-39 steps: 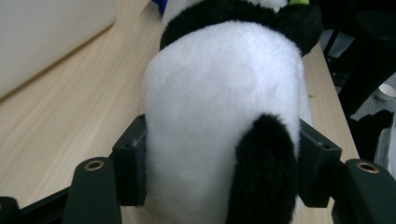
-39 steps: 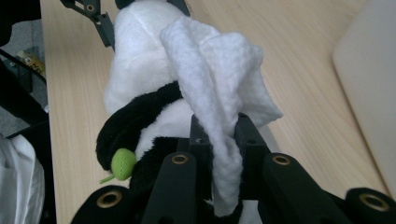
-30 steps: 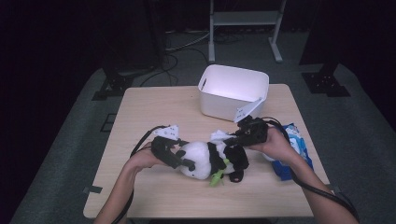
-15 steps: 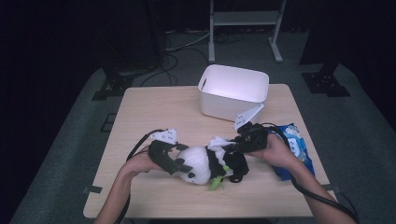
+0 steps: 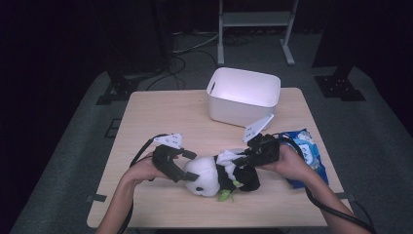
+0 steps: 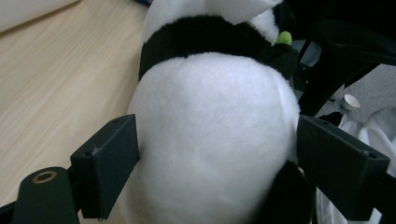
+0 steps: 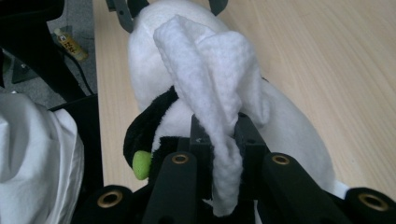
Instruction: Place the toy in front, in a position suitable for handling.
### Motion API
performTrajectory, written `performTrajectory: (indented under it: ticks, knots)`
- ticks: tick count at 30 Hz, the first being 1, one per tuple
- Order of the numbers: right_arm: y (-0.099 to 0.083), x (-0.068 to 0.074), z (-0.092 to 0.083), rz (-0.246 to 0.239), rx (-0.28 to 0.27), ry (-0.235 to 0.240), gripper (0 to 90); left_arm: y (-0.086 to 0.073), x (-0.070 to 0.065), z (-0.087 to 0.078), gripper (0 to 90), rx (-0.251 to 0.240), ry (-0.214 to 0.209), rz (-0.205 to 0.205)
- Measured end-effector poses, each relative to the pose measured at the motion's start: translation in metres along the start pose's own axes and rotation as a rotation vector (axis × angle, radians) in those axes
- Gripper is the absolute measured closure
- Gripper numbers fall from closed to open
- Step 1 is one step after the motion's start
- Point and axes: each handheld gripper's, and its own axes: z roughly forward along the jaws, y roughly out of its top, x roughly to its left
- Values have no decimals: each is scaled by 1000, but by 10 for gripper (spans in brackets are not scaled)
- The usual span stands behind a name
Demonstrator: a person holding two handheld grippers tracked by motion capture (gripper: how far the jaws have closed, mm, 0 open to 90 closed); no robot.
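A black-and-white plush panda lies on the wooden table near its front edge. My left gripper comes in from the left, one jaw on each side of the panda's white head. Its jaws have just been opening and stand wide; the pads rest at the plush without squeezing it. My right gripper is shut on a white cloth, which it holds against the panda's body. A small green piece sticks out by the panda's black limb.
A white plastic bin stands at the back of the table, right of centre. A blue packet lies at the right edge, partly under the right hand. Cables trail from both grippers off the front edge.
The left gripper's jaws have spread wider around the panda's head. The right gripper has sunk slightly toward the panda with the cloth still in it.
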Motion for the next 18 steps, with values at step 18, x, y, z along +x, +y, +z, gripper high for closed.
performTrajectory:
  ticks: [18]
  knots:
    - [3,4,-2,-10,-4,16,792,3,2,11,184,40,-39,-37]
